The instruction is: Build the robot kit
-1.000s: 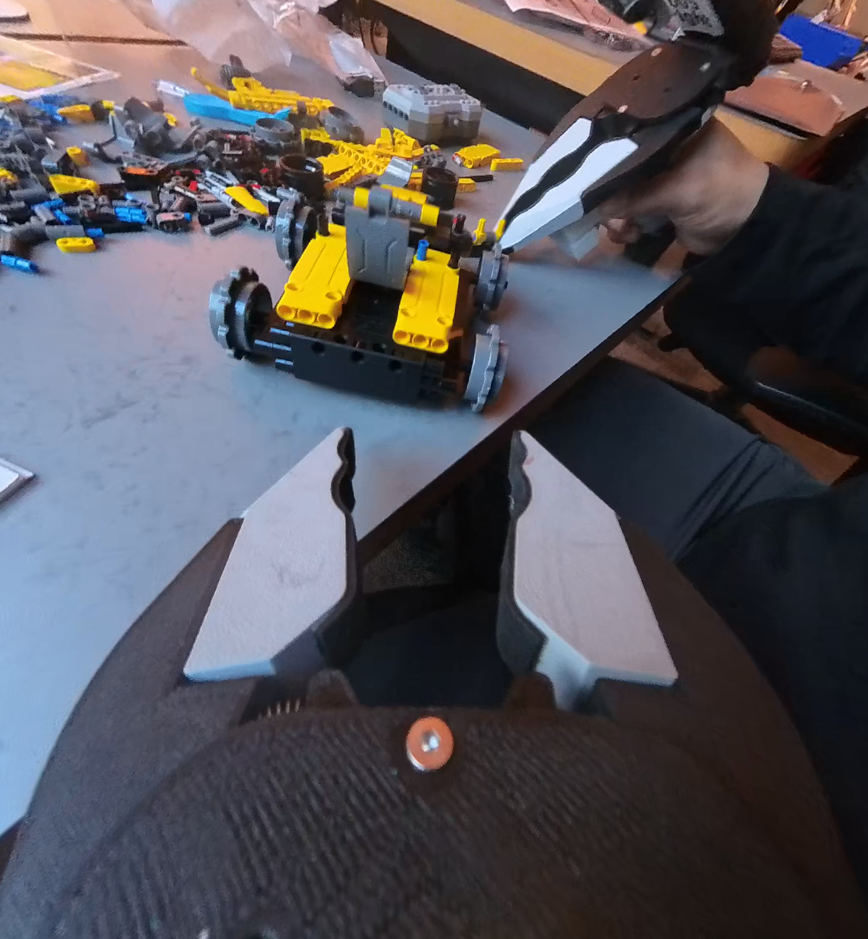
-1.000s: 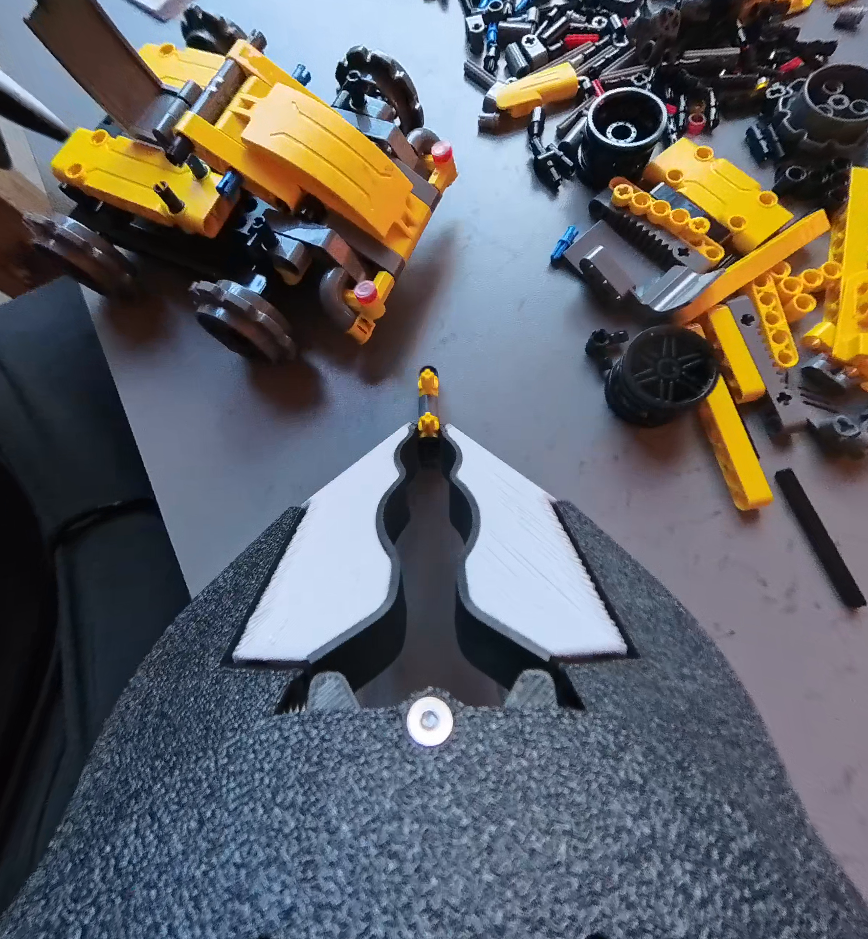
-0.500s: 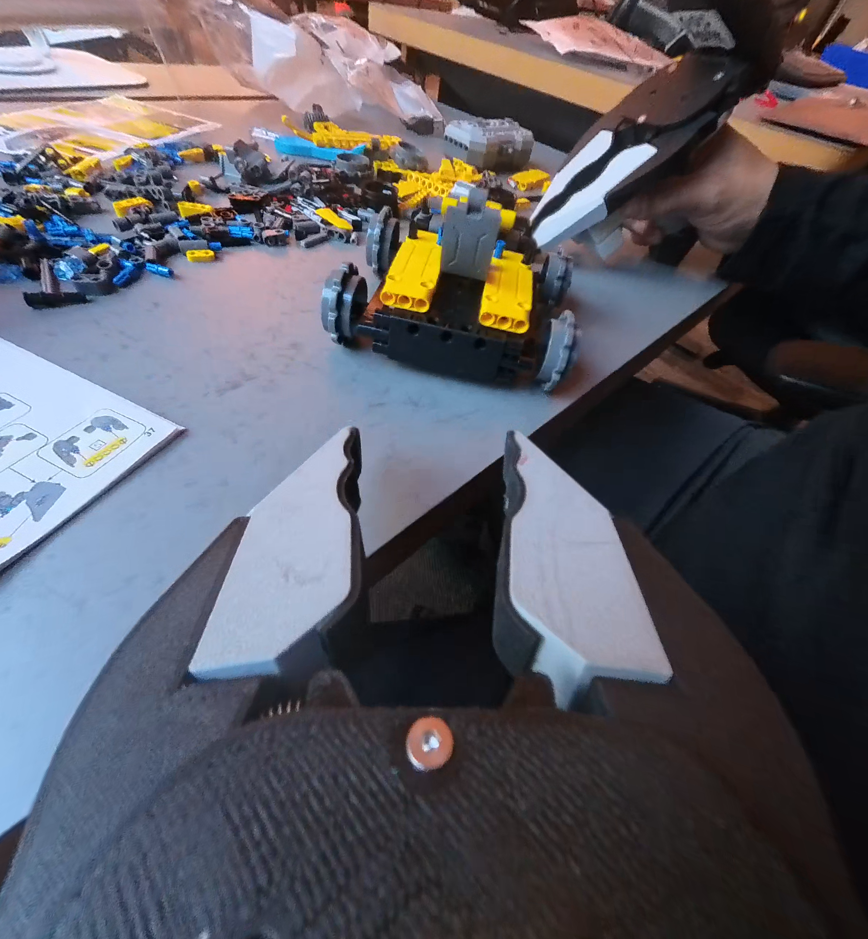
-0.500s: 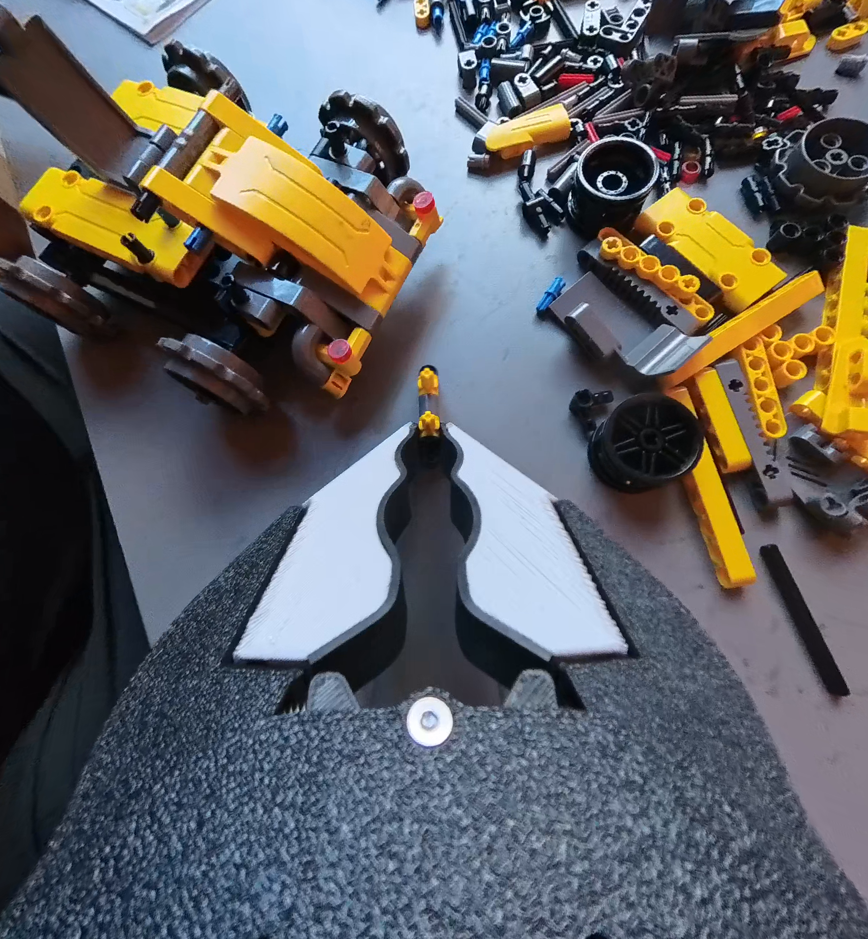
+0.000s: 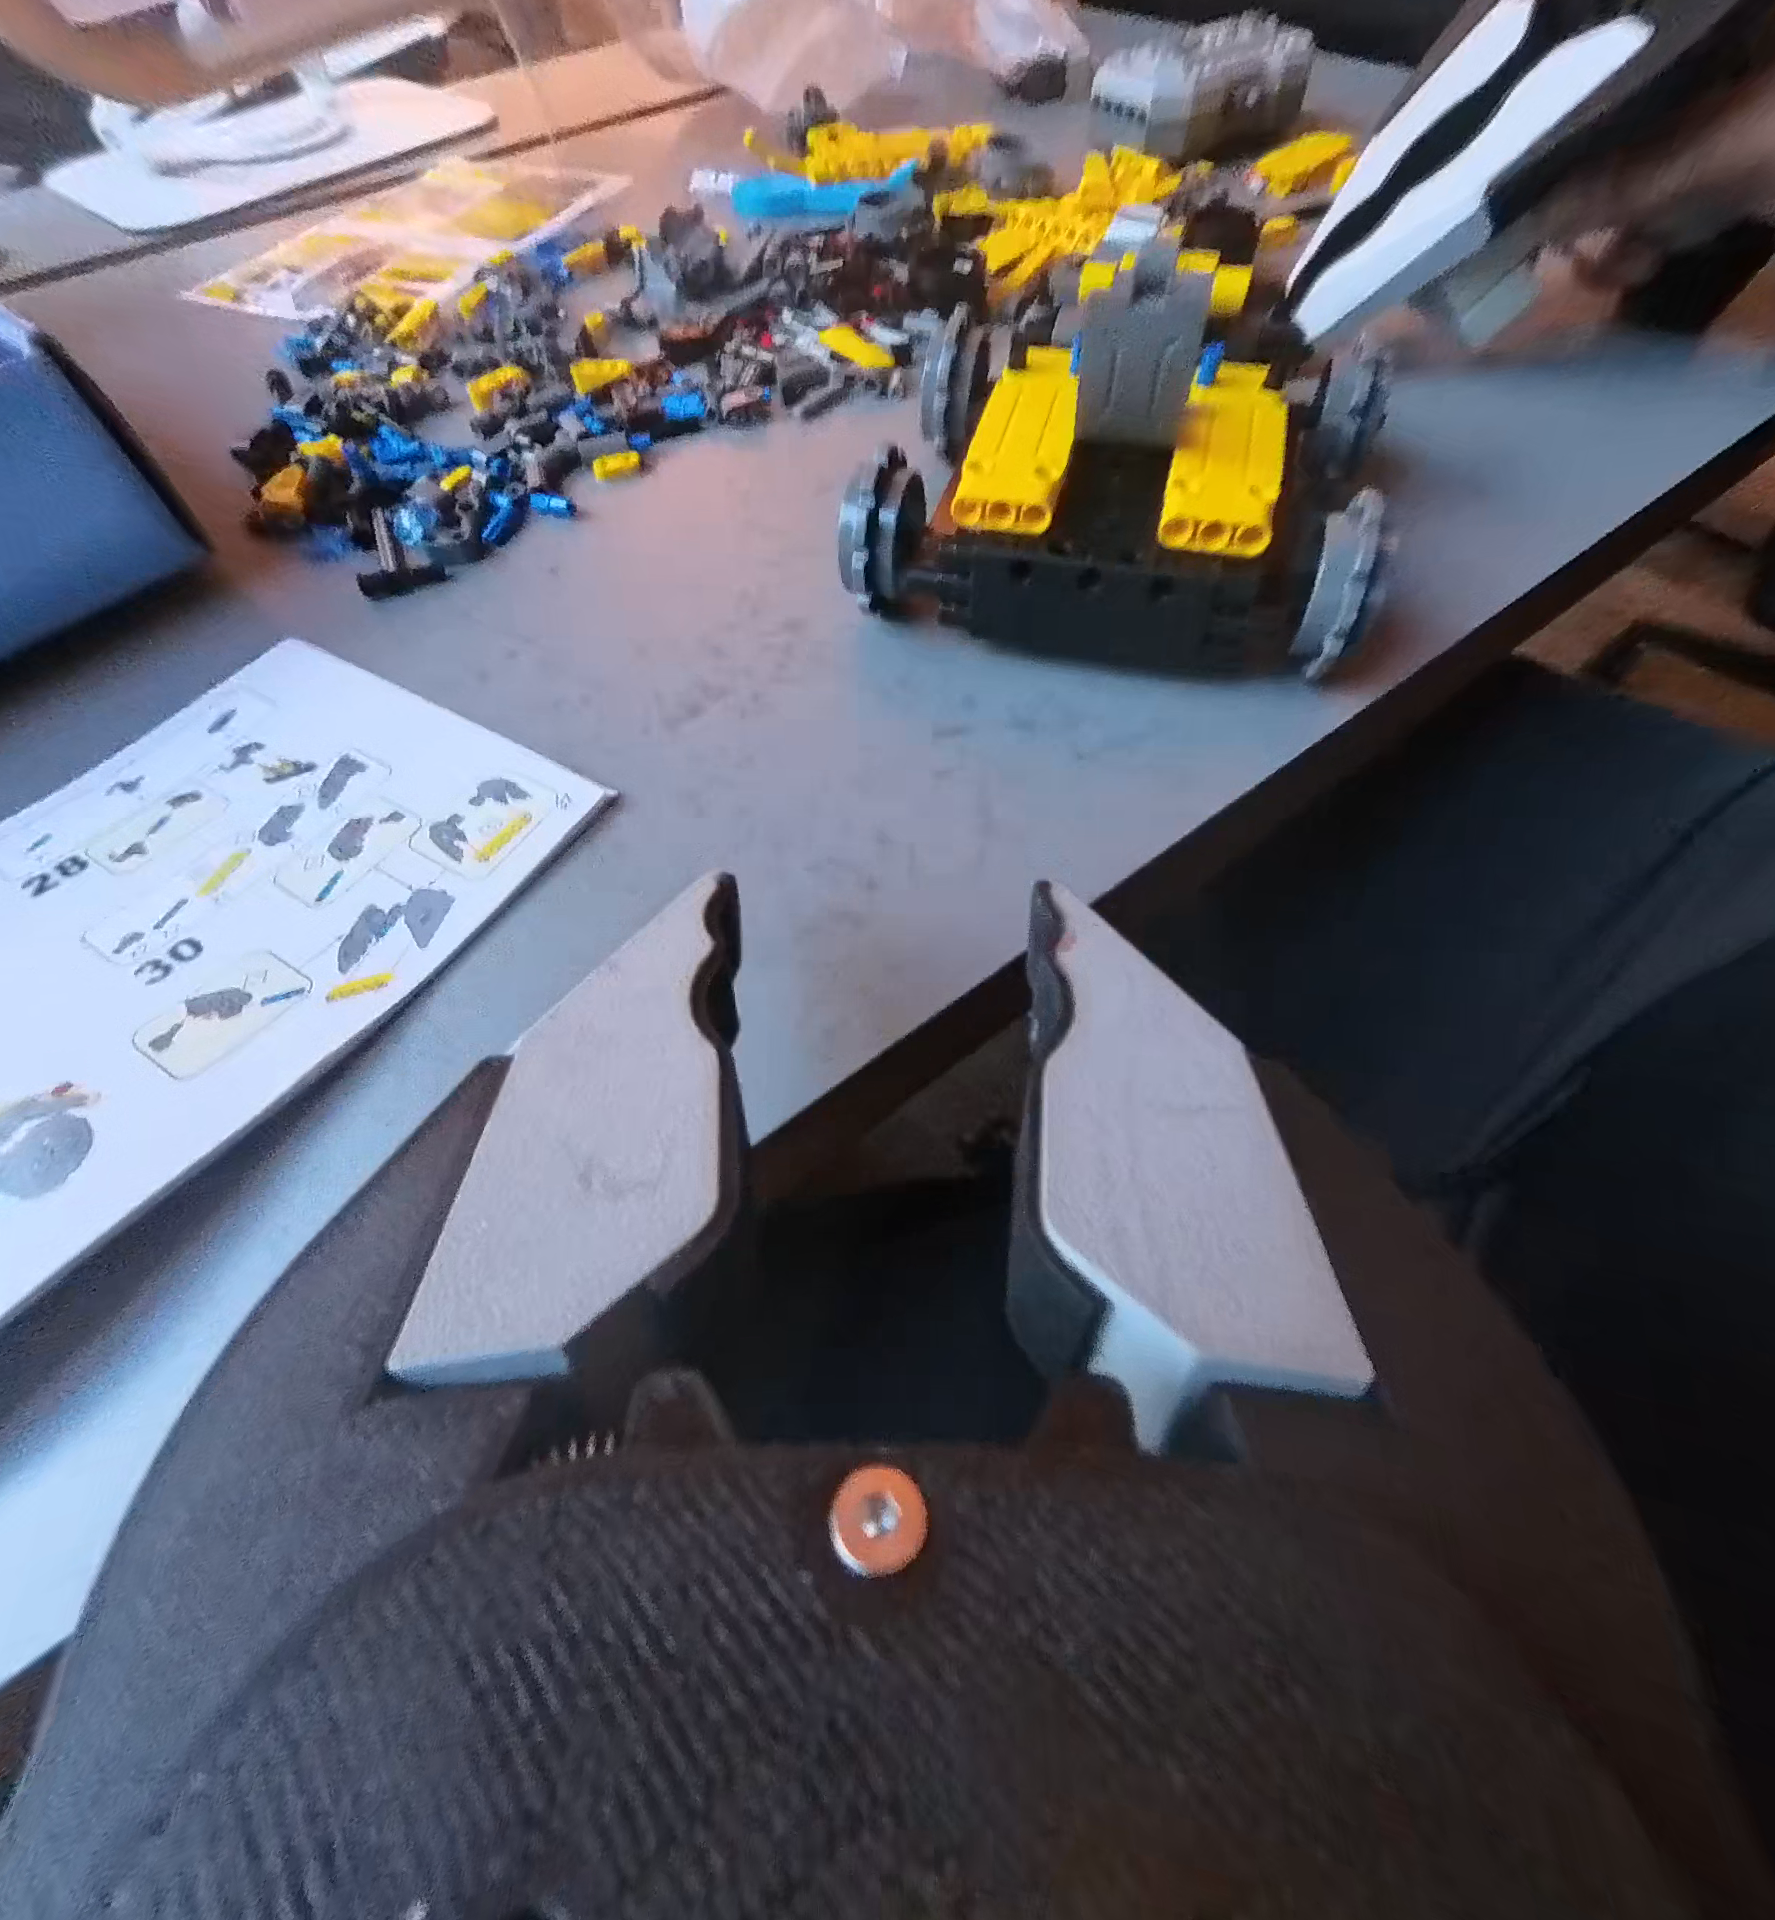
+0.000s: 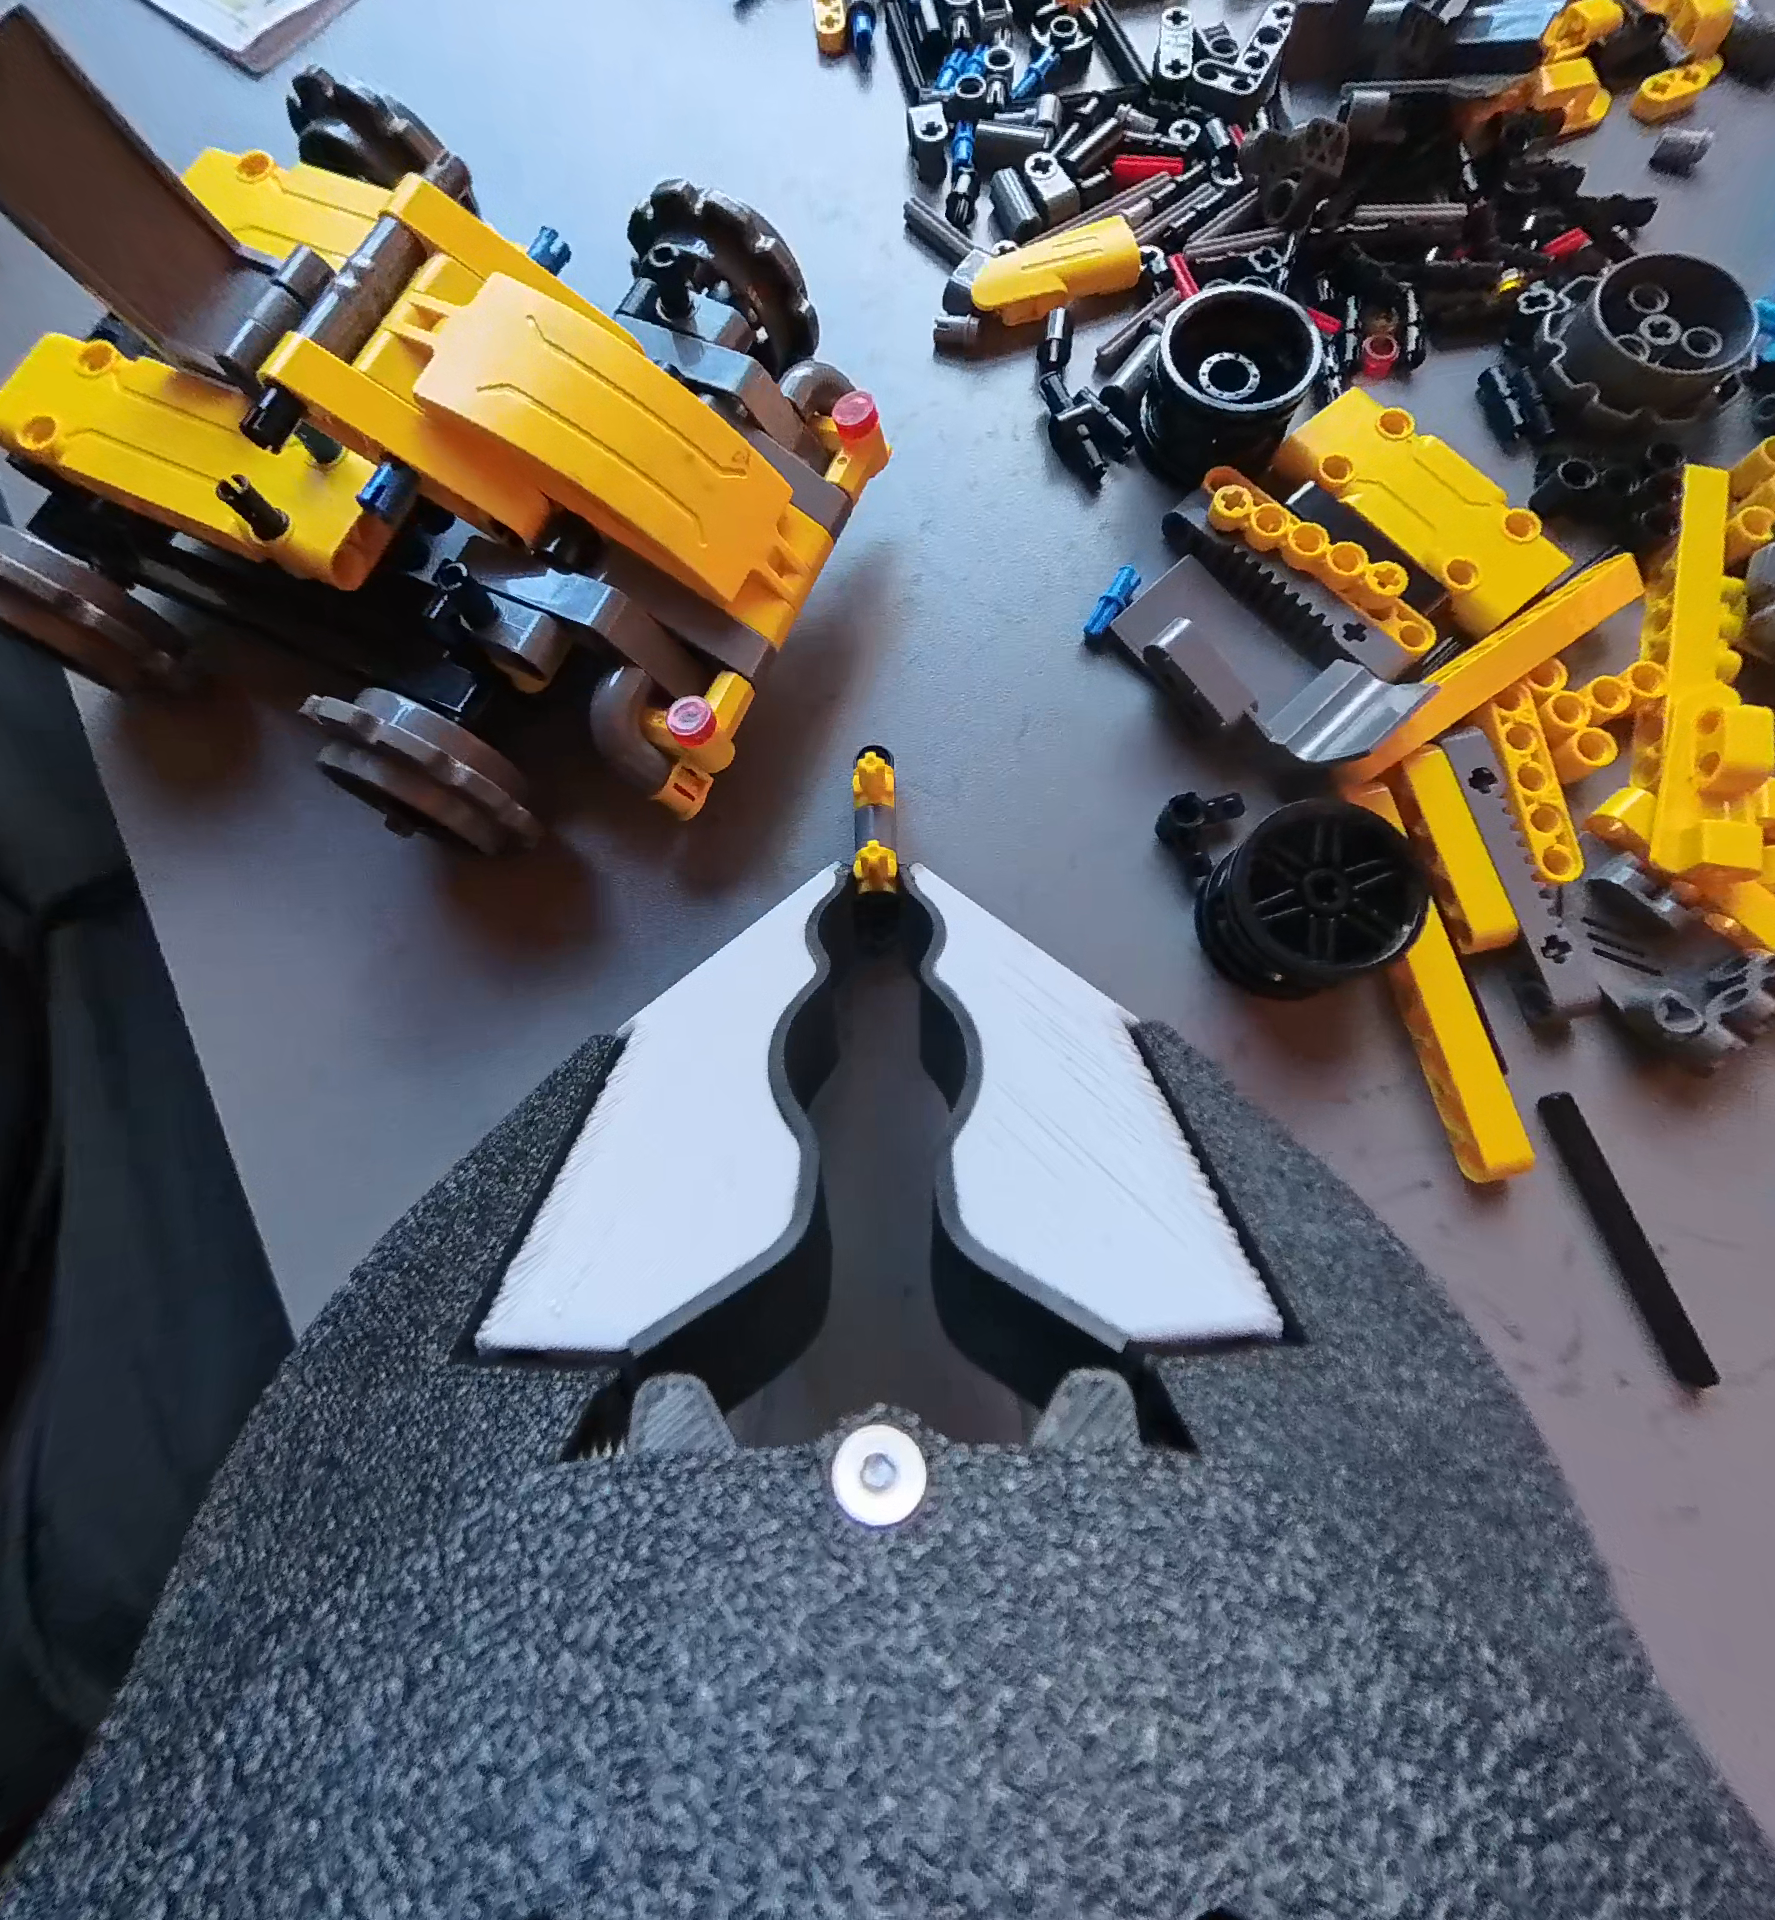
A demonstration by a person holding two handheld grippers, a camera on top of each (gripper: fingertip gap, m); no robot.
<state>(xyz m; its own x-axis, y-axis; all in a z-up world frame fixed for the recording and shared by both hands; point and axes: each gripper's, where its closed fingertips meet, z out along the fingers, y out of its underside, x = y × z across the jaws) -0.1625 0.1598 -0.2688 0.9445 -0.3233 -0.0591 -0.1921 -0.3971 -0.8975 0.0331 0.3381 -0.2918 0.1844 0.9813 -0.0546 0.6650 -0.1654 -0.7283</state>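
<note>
**Small rod pinched on the right, left fingers spread over the desk edge**

My right gripper (image 6: 875,883) has its fingers clenched on a small black rod with yellow collars (image 6: 875,805), which sticks out past my fingertips and hangs just above the dark desk (image 6: 592,997). Just ahead and to the left sits the yellow toy car (image 6: 447,457), its nose with the two red studs nearest the rod, close but not touching. On the other side, the nearest loose piece is a black wheel (image 6: 1314,899) standing on edge, leaning against long yellow beams (image 6: 1454,997). Behind that lies a grey toothed rack (image 6: 1267,634), and farther back a heap of loose pieces (image 6: 1278,177): pins, hubs, connectors. A thin black strip (image 6: 1626,1236) lies alone off to the right. Nothing stands between the rod and the car's front.

My left gripper (image 5: 881,935) is released, fingers spread wide, nothing between them. It hovers over the desk's near edge (image 5: 966,997), with a dark-clothed lap (image 5: 1485,935) below on the right. An open instruction booklet (image 5: 239,914) lies flat on the left, just beside my left finger. Farther ahead is the car (image 5: 1122,499) seen from its rear, and my other gripper (image 5: 1423,208) shows above it, blurred. A blue box (image 5: 21,520) sits at the far left.
</note>
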